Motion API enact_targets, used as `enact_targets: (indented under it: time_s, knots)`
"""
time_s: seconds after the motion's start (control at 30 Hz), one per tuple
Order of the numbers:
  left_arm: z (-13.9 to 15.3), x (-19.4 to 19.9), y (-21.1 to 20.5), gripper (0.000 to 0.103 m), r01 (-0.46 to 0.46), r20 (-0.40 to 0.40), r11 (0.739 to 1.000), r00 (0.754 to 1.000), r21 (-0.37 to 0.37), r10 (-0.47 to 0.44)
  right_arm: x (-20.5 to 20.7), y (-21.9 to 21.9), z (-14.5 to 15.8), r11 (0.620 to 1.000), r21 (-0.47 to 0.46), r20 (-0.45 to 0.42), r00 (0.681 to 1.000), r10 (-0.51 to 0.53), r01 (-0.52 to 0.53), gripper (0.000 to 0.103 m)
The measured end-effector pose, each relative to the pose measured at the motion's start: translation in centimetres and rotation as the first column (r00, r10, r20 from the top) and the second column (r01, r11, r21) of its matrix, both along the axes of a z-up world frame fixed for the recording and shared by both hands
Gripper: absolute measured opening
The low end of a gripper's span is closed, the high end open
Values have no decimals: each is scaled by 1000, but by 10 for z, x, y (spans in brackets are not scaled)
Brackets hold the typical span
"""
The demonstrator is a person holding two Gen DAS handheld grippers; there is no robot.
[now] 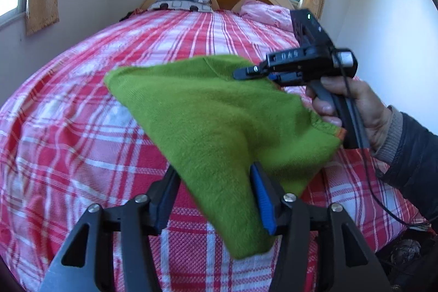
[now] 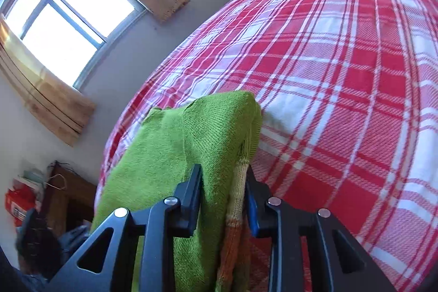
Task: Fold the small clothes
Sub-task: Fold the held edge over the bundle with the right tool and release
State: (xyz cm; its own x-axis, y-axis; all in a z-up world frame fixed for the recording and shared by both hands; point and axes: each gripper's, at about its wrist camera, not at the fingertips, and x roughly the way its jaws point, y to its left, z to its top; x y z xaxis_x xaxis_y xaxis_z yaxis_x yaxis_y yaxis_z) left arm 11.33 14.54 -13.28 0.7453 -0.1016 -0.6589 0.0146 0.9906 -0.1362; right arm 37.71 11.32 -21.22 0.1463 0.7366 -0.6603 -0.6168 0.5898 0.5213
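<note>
Green garment (image 1: 219, 116): fuzzy matt knit. Bedspread (image 1: 82, 133): coarse woven plaid cloth.

A small green knit garment (image 1: 219, 116) hangs in the air above the bed (image 1: 82, 127), lifted clear of its red-and-white checked cover. It is fuzzy, bright lime green, with an orange-and-cream striped band along one edge. It is bunched and draped rather than flat, sagging down toward the near end of the bed.
</note>
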Motion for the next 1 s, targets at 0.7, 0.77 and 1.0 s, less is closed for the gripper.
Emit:
enact_targets:
  time_s: [0.7, 0.77, 1.0]
  knots:
    - [-25, 32, 43, 100, -196, -6, 980, 981, 23, 196, -125, 3, 9, 975, -210, 290, 948, 134, -74, 34]
    - [-27, 33, 38, 103, -197, 24, 979, 980, 58, 196, -127, 1, 6, 975, -213, 315, 941, 127, -61, 34]
    - [-27, 33, 36, 103, -215, 26, 976, 976, 27, 214, -127, -6, 7, 991, -131, 288, 956, 47, -9, 34]
